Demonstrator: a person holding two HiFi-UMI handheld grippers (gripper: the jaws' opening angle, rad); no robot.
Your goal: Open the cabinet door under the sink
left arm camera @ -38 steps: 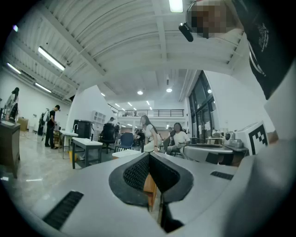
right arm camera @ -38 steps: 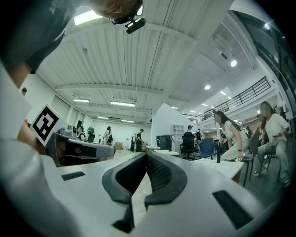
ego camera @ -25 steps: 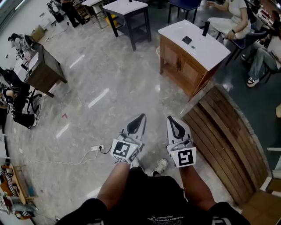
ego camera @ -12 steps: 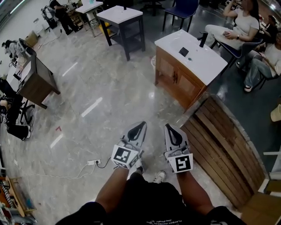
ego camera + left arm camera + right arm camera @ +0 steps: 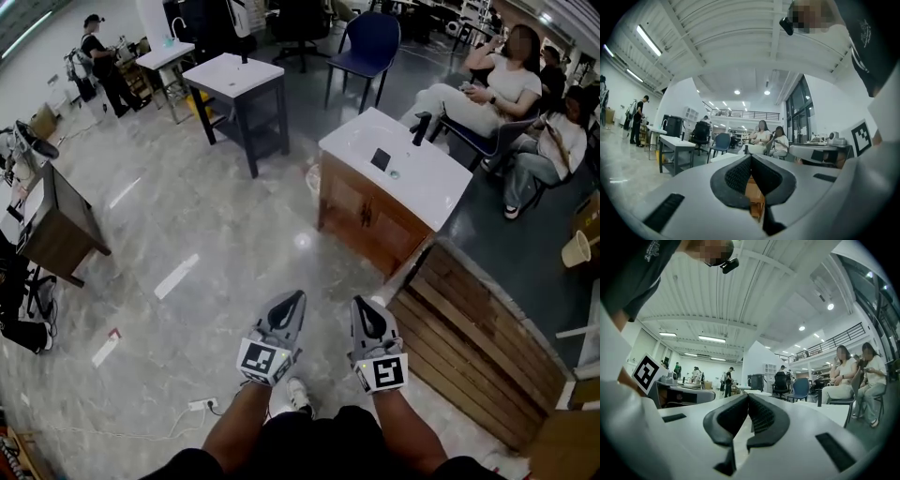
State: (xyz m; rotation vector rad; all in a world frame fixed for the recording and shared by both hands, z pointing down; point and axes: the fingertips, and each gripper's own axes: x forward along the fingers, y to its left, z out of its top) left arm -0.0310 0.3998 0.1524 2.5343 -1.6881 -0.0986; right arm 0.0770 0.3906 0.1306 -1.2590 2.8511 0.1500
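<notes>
Ahead of my jaws in the head view, the cabinet door (image 5: 345, 204) under the sink (image 5: 398, 173) is shut, well apart from my left gripper (image 5: 296, 298) and right gripper (image 5: 359, 304). Left gripper view: jaws pressed together, empty, wooden cabinet (image 5: 754, 194) beyond. Right gripper view: jaws together, empty.

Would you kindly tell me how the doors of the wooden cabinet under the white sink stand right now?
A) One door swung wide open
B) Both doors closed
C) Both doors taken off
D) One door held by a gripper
B: in the head view both doors of the wooden cabinet lie flush with its front, while the left gripper and the right gripper are apart from it, over the floor.
</notes>
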